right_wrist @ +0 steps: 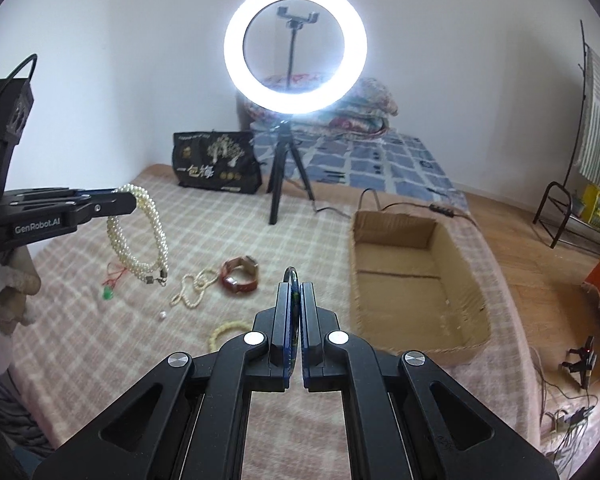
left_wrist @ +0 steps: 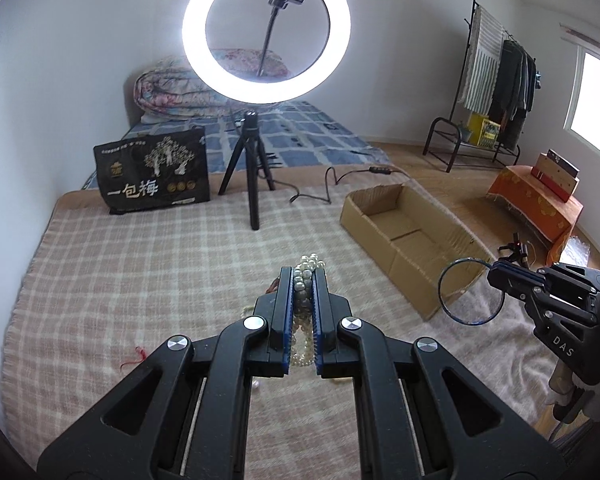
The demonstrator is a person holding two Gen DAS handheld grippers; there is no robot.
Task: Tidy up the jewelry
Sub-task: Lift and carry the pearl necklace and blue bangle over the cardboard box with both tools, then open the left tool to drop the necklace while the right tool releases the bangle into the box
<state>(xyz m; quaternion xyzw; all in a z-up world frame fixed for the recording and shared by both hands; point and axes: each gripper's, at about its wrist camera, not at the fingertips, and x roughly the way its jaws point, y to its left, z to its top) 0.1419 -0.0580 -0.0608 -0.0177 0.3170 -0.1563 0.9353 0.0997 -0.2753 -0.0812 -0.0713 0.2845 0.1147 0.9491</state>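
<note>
The left gripper [left_wrist: 303, 276] is clamped on a multi-strand pearl necklace [right_wrist: 138, 236], whose long loop hangs straight down above the checked blanket [right_wrist: 100, 328], well left of the cardboard box [right_wrist: 414, 280]. The right gripper [right_wrist: 295, 286] pinches a thin dark bangle [left_wrist: 471, 292] edge-on, its ring upright and pointing forward, just left of the box.

Plaid blanket [right_wrist: 100, 344] under cardboard box [right_wrist: 404, 280], watch [right_wrist: 240, 276]

multi-strand pearl necklace [right_wrist: 138, 236] hanging lifted at left; thin dark bangle [left_wrist: 471, 292] held edge-on at right; open cardboard box [right_wrist: 416, 280] lying far right on the checked blanket [right_wrist: 100, 320].
</note>
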